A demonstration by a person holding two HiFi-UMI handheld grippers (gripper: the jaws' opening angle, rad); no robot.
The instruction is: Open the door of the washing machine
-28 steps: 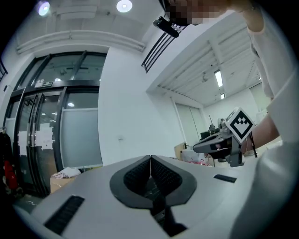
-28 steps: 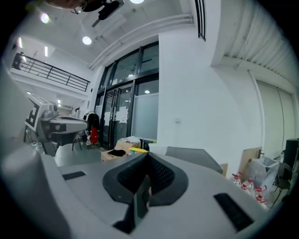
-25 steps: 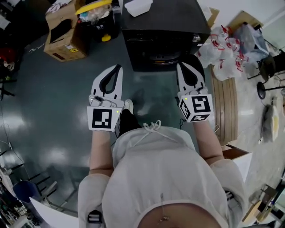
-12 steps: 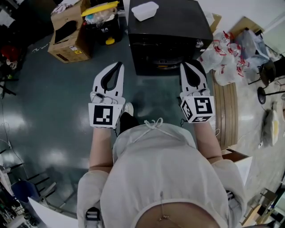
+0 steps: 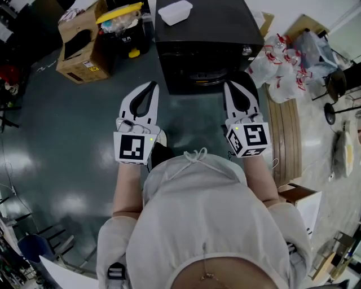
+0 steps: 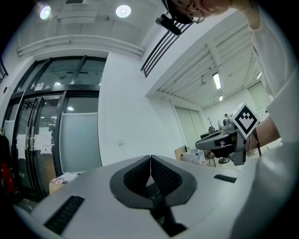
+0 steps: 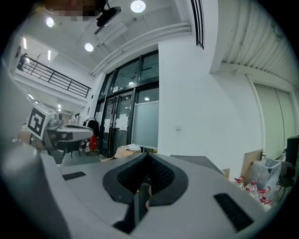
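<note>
The black washing machine point(image 5: 208, 34) stands on the floor just ahead of me, and its front with the round door point(image 5: 204, 74) faces me; the door looks closed. My left gripper point(image 5: 150, 86) is held level left of the machine's front, clear of it, jaws shut on nothing point(image 6: 150, 160). My right gripper point(image 5: 241, 78) hovers close before the machine's right front corner. Its jaws are also shut and empty point(image 7: 146, 157); whether it touches the machine I cannot tell. Each gripper shows in the other's view: the right gripper point(image 6: 228, 139) and the left gripper point(image 7: 60, 132).
A white plastic container point(image 5: 175, 11) lies on top of the machine. Cardboard boxes point(image 5: 79, 48) and a black bin with a yellow lid point(image 5: 121, 20) stand to its left. Plastic bags point(image 5: 282, 65) and a wooden board point(image 5: 285, 132) lie to its right.
</note>
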